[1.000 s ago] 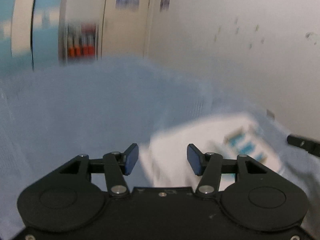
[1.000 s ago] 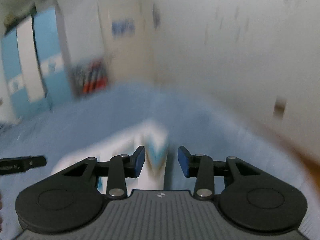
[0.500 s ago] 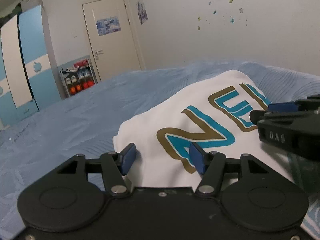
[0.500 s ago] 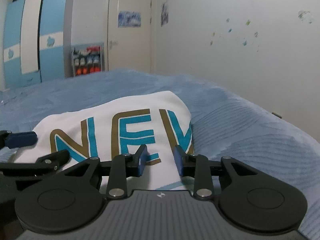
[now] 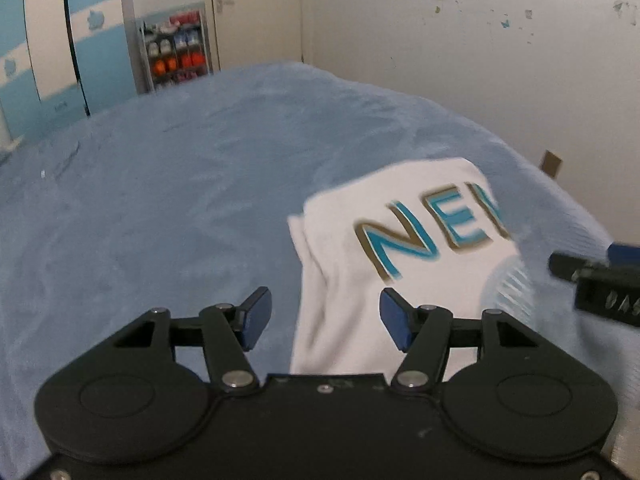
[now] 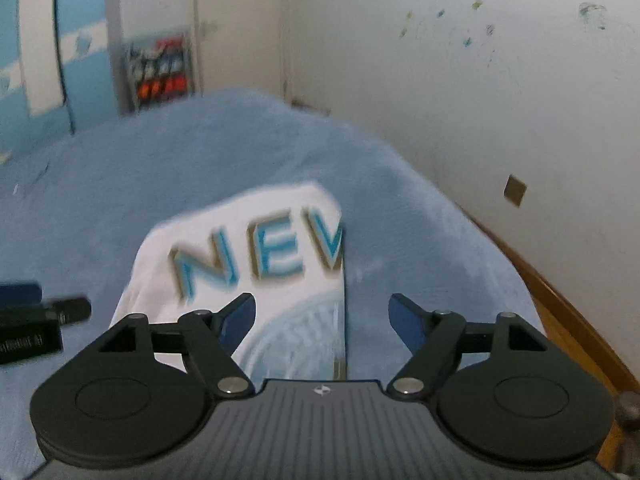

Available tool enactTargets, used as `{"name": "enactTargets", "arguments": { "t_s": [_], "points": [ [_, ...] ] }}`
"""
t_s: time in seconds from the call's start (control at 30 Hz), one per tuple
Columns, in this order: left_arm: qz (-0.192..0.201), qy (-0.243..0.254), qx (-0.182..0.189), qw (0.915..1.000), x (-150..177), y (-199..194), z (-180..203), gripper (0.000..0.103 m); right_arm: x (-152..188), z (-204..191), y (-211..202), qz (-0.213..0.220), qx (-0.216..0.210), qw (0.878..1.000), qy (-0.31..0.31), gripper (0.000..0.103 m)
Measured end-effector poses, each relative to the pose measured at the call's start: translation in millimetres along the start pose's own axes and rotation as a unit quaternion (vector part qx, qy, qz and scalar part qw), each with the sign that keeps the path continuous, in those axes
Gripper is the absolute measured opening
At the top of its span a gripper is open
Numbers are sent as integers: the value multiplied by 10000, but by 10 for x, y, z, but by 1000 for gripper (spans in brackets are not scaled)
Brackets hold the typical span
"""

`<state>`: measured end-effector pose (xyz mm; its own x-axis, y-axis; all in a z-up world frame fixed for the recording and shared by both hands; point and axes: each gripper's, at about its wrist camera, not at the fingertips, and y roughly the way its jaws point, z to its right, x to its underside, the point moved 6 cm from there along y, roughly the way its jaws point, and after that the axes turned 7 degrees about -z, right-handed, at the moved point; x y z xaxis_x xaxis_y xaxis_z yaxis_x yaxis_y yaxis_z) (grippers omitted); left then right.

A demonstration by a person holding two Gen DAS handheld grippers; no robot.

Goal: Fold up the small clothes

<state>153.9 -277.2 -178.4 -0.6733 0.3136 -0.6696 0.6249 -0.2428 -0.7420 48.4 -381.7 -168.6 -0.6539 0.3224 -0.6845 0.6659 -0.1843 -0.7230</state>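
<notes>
A blue bed (image 5: 168, 184) carries the folded white shirt (image 5: 360, 280) near its right edge, by the wall. Above the shirt's near end, the left gripper (image 5: 325, 318) and right gripper (image 6: 322, 322) hover, both spread wide and empty.

Left gripper (image 5: 325, 320) fingers spread wide, empty; right gripper (image 6: 322, 322) likewise, fingers apart, nothing held.
</notes>
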Motion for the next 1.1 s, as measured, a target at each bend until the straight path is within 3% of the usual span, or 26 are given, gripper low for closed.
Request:
{"name": "enactTargets", "arguments": {
  "t_s": [0.13,0.3,0.67,1.1],
  "points": [
    [-350,94,146,9992,442,-318,158,62,380,-158,-308,-330,334,9979,-438,89],
    [-560,510,-81,9971,795,-377,298,62,693,-281,-448,-448,114,9984,-321,89],
    [-533,243,209,9981,819,-400,294,62,727,-312,-440,-488,369,9978,-275,86],
    [-553,253,183,9980,819,-390,309,62,734,-346,-477,-469,397,9976,-310,86]
  ]
}}
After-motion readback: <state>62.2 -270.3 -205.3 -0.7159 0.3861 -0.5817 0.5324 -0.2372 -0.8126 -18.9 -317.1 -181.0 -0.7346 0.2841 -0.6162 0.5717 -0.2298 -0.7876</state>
